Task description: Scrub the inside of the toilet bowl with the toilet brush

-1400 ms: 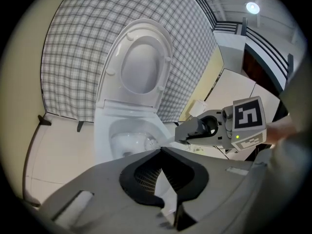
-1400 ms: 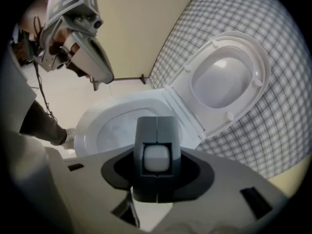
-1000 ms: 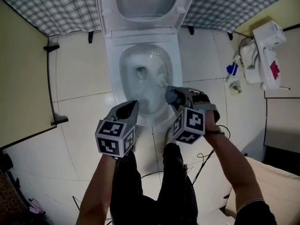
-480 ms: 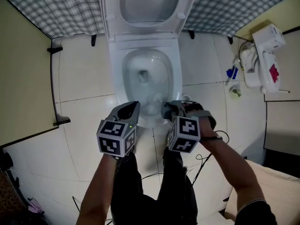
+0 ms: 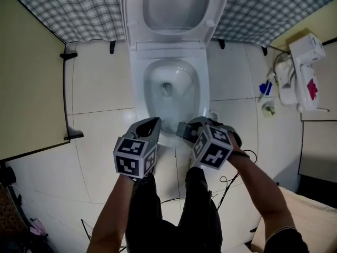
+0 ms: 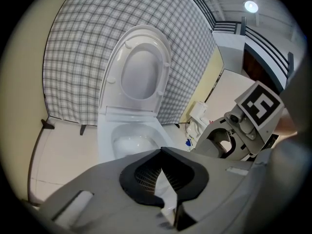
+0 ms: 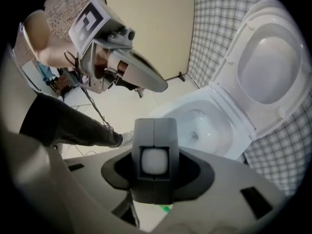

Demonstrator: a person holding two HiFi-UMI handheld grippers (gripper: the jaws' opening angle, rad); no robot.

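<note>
The white toilet bowl (image 5: 151, 91) stands with its lid (image 5: 176, 7) raised against the checked wall; the bowl also shows in the left gripper view (image 6: 127, 143) and the right gripper view (image 7: 204, 123). My right gripper (image 5: 185, 129) hovers at the bowl's front rim, shut on the grey handle block of the toilet brush (image 7: 155, 160), which fills the gap between its pads. The brush head is too blurred to make out. My left gripper (image 5: 151, 123) is just left of it over the rim, shut with nothing in it (image 6: 161, 152).
A white appliance with a red mark (image 5: 304, 70) and a small blue item (image 5: 265, 87) sit on the tiled floor at the right. Cables (image 5: 231, 178) trail near my dark-trousered legs (image 5: 174, 215). A beige partition (image 5: 31, 78) closes off the left.
The right gripper has drawn back from over the bowl's right side to its front rim, bringing the brush with it. The left gripper has stayed put.
</note>
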